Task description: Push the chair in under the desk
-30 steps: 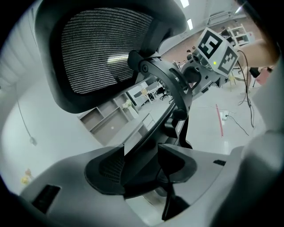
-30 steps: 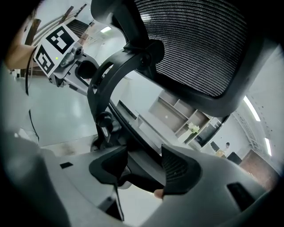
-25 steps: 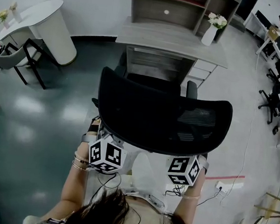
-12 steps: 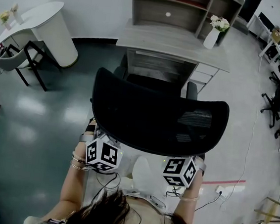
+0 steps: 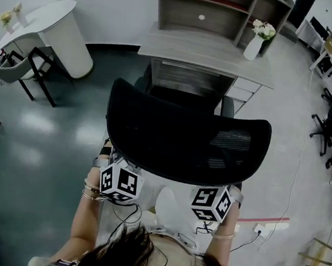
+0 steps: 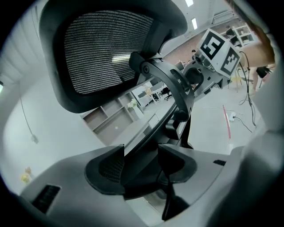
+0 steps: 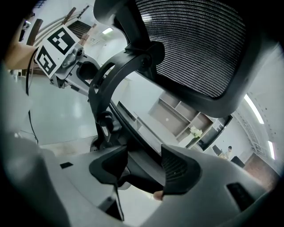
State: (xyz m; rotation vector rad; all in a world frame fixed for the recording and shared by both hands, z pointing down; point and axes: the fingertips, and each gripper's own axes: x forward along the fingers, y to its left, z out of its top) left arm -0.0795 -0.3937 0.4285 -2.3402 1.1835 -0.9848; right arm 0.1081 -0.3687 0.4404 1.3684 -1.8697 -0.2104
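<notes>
The left gripper (image 6: 141, 166) was clamped on the lower frame of the chair (image 5: 183, 140), and its cube bore black-and-white square markers. The black, mesh-backed chair faced the grey table (image 5: 204, 48), armrests near the table's front edge and backrest well clear of it. The right gripper (image 7: 144, 170), with a similarly marked cube, was closed on the same frame. A white vase (image 5: 255, 44) of flowers stood at the table's right end.

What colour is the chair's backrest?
Black mesh; the backrest shows best in the head view.
</notes>
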